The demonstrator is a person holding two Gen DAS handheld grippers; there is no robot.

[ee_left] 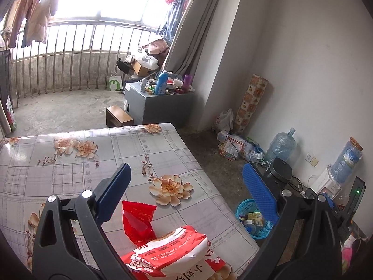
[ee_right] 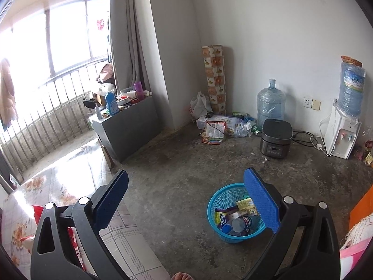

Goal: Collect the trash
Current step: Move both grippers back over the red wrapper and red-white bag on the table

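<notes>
1. Step in hand, as I read it: between picks. Some trash is already in the blue basket [ee_right: 233,212] on the floor (wrappers, a bottle); two items are left on the table [ee_left: 139,144].
2. Left gripper [ee_left: 186,191]: jaws spread wide, nothing btwn them. It hovers over the table's near corner, pointing at the trash.
3. Right gripper [ee_right: 188,198]: jaws also wide apart, empty. It hangs over bare floor w/ the basket just under its right finger.
4. Trash still on the table:
   - red wrapper [ee_left: 137,219], crumpled, lying flat near the table edge
   - red-and-white bag [ee_left: 177,252], bigger, printed, puffy, closest to the left wrist cam. Its far edge overlaps or touches the wrapper; can't tell which.
5. Both lie low btwn the left fingers in the left wrist view, so the left tool looks best placed for the next grab.
6. Next move calls for, my guess: lower the left gripper and tip fwd onto the wrapper, since it's smaller and lies farther out along the fingers. Pinch a raised fold, not the flat part; thin film likely slips off the pads.
7. Then carry it past the table's right edge and let go over the basket, which sits on the floor near that corner.
8. The bag probably needs a wider bite across its short side. It may sag when lifted.
9. Watch: the wrapper may drag the bag along if they overlap.
</notes>
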